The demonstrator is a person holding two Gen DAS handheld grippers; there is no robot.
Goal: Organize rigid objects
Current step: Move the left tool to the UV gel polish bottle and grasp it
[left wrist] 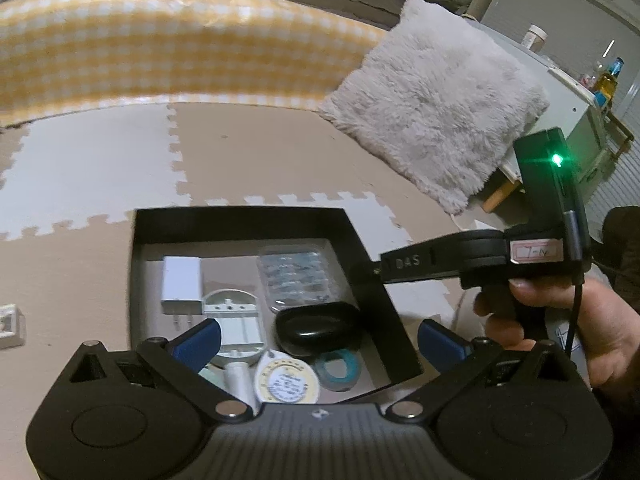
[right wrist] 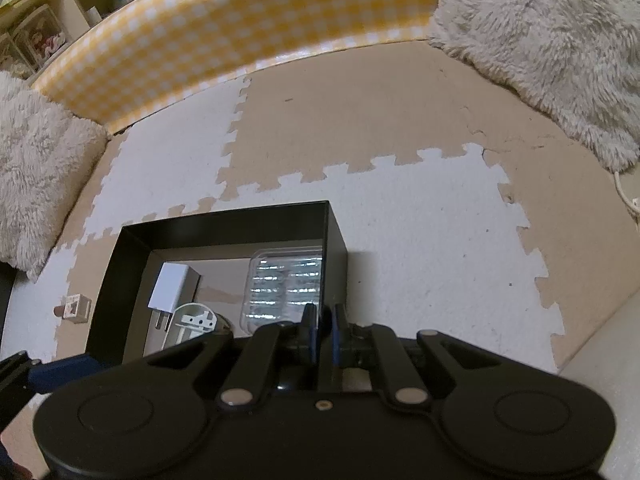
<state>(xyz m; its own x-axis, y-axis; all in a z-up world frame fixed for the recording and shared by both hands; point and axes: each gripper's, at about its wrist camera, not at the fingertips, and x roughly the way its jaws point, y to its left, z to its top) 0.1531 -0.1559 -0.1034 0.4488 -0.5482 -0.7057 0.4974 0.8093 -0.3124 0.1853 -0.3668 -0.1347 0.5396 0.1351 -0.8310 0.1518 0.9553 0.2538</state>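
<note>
Box: black box [left wrist: 244, 222] on the foam floor mat [left wrist: 248, 156], holding a white charger [left wrist: 181, 284], blister pack [left wrist: 296, 276], black case [left wrist: 318, 330], tape rolls.
Left gripper [left wrist: 320, 340]: jaws spread wide above the box, holding nothing.
Right gripper [right wrist: 323, 330]: jaws closed on the box's right wall.

Matt black box [left wrist: 360, 236], glossy black case [left wrist: 318, 330], clear plastic blister [left wrist: 298, 280], fluffy pillow [left wrist: 436, 96], foam mat [left wrist: 260, 152].

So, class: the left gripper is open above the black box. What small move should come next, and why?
Probably lift the left gripper clear and swing it toward the small white item lying on the mat left of the black box. Its jaws are wide and empty, and that piece is outside the box.
</note>
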